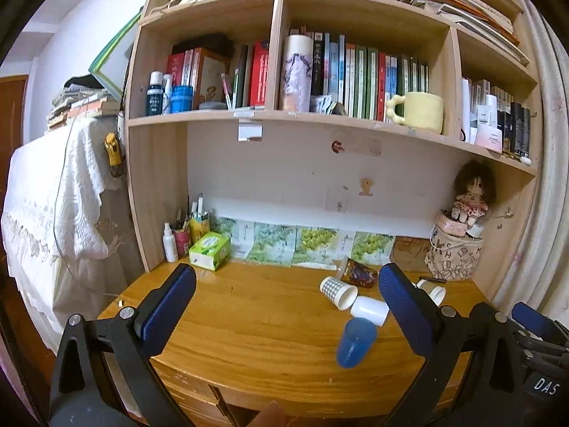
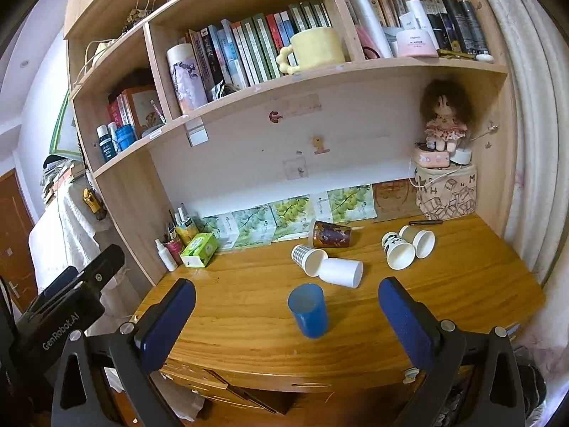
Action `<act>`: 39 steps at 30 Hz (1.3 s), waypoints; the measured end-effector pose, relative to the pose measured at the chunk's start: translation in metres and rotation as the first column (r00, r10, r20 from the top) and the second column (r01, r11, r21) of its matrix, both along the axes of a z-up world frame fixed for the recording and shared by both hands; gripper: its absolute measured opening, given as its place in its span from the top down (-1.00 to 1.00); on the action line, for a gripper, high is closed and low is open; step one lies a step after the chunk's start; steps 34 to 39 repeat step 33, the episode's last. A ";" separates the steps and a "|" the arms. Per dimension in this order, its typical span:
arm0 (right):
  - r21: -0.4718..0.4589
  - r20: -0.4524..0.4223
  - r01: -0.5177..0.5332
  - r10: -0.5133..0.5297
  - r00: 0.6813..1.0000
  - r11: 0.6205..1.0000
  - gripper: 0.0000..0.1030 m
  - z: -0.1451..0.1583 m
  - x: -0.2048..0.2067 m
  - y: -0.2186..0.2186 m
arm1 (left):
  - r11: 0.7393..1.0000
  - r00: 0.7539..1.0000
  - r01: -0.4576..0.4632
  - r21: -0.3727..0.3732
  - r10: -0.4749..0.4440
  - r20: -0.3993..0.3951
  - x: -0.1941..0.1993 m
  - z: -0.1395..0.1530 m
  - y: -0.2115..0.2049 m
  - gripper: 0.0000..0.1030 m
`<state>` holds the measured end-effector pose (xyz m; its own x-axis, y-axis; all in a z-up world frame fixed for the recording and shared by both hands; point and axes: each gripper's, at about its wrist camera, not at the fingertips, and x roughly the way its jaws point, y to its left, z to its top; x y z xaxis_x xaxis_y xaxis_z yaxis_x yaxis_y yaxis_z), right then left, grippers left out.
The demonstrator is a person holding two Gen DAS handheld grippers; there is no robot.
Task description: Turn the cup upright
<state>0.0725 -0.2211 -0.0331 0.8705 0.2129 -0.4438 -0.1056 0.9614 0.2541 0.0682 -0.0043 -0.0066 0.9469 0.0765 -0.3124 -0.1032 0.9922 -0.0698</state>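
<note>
A blue plastic cup (image 2: 308,309) stands upright, mouth up, on the wooden desk (image 2: 249,327); it also shows in the left wrist view (image 1: 355,342). Behind it several paper cups lie on their sides: a checked cup (image 2: 308,259), a plain white cup (image 2: 340,272), a dark patterned cup (image 2: 330,234), a black-and-white cup (image 2: 397,249) and a white cup (image 2: 418,239). My right gripper (image 2: 286,311) is open, its pads on either side of the blue cup, held short of it. My left gripper (image 1: 286,299) is open and empty above the desk's front left.
A green tissue box (image 2: 199,249), a spray bottle and pen pots stand at the back left. A printed bag (image 2: 447,190) with a doll on it stands at the back right. Bookshelves hang over the desk. A curtain borders the right side.
</note>
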 end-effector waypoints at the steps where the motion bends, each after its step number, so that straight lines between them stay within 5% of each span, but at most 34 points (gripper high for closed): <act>1: 0.002 0.010 0.001 -0.001 1.000 1.000 -1.00 0.001 0.000 -0.001 | 1.000 1.000 0.004 0.008 -0.004 0.005 0.000 0.000 -0.002 -0.99; 39: 0.005 0.059 -0.014 0.014 0.998 1.000 -1.00 0.006 0.008 -0.004 | 0.998 0.999 0.049 0.033 -0.049 0.000 0.011 -0.003 -0.009 -0.99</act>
